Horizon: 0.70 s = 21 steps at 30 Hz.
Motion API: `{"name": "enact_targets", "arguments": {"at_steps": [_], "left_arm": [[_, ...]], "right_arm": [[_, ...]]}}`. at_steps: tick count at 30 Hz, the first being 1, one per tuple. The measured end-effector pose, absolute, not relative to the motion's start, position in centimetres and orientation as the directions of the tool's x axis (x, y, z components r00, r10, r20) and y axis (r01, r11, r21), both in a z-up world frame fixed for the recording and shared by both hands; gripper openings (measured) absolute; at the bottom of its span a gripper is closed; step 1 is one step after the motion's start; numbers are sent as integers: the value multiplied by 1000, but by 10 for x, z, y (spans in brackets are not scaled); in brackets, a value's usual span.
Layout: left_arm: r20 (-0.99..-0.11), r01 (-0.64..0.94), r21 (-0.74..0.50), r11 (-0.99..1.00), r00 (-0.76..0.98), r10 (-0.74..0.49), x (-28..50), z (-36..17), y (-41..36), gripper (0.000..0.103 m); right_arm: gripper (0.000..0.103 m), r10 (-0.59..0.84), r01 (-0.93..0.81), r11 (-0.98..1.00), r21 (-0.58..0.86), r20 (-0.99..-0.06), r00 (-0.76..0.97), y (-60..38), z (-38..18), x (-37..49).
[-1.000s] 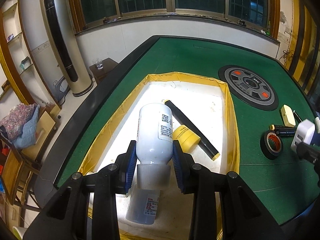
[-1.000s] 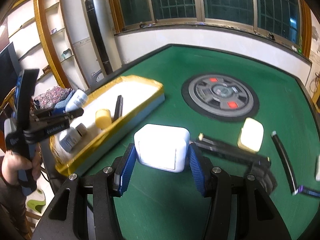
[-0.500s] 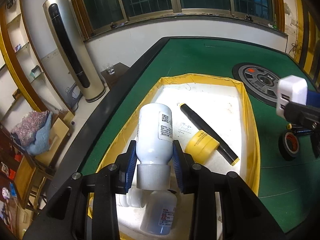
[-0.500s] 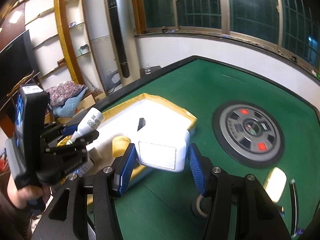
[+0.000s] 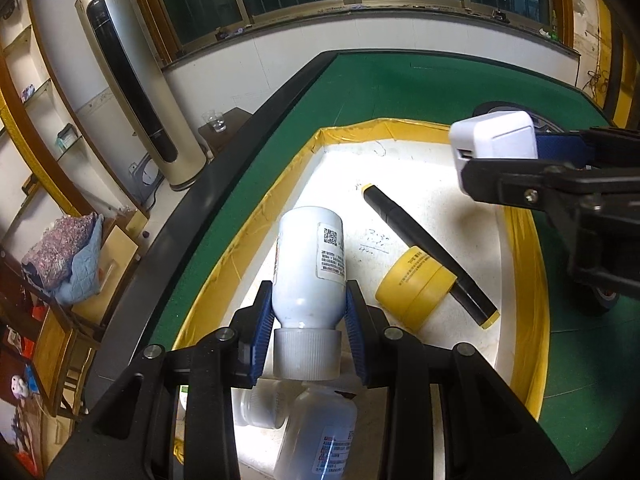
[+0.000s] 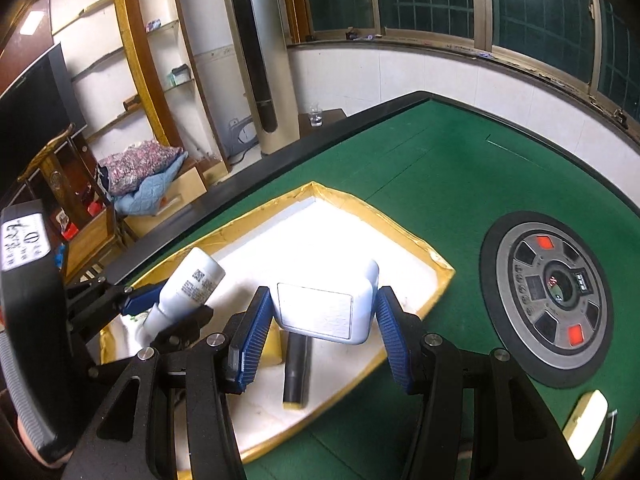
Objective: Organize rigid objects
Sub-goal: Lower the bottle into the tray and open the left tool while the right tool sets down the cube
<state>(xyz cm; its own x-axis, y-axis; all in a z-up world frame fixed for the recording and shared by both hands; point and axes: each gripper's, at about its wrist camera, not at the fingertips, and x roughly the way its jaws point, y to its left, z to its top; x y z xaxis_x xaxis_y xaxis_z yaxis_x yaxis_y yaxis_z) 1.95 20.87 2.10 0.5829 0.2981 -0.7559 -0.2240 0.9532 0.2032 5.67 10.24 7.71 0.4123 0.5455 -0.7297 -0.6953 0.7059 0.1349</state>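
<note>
The left claw (image 5: 308, 316) is gripping a white bottle (image 5: 310, 264) by its neck, cap toward the camera, at the lower centre of the left wrist view — it is hanging over the near end of the tray (image 5: 524, 240), a white box with yellow taped edges sitting on the green bench (image 5: 380, 92). Lying in the tray are a black marker (image 5: 424, 248), a yellow tape roll (image 5: 416, 288) touching it, and two more bottles (image 5: 320, 436) under the claw. The right claw (image 6: 320, 328) is clamping a white charger (image 6: 324, 308) between its blue pads (image 6: 250, 340) — centre of the right wrist view, over the tray's middle. In the left view the charger is showing at the upper right. A round grey disc (image 6: 548, 300) is lying on the bench at right, well apart from the tray.
</note>
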Motion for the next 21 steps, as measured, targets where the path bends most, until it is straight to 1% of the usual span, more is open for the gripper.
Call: {"name": "enact_targets", "arguments": {"at_steps": [4, 7, 10, 11, 19, 21], "left_arm": [[-776, -221, 179, 959, 568, 276, 24, 17, 210, 32], [-810, -218, 106, 970, 548, 211, 28, 14, 217, 32], [-845, -213, 4, 977, 521, 117, 34, 11, 224, 32], [-850, -215, -7, 977, 515, 107, 36, 11, 225, 32], [-871, -228, 24, 973, 473, 133, 44, 6, 226, 32], [-876, -227, 25, 973, 464, 131, 45, 3, 226, 32]], "right_arm": [[48, 528, -704, 701, 110, -745, 409, 115, 70, 59], [48, 508, -702, 706, 94, -758, 409, 121, 64, 65], [48, 490, -696, 713, 85, -770, 408, 125, 59, 74], [48, 486, -696, 713, 81, -773, 408, 126, 58, 76], [48, 442, -674, 735, 73, -806, 395, 121, 38, 89], [48, 439, -676, 735, 61, -802, 405, 119, 37, 88]]}}
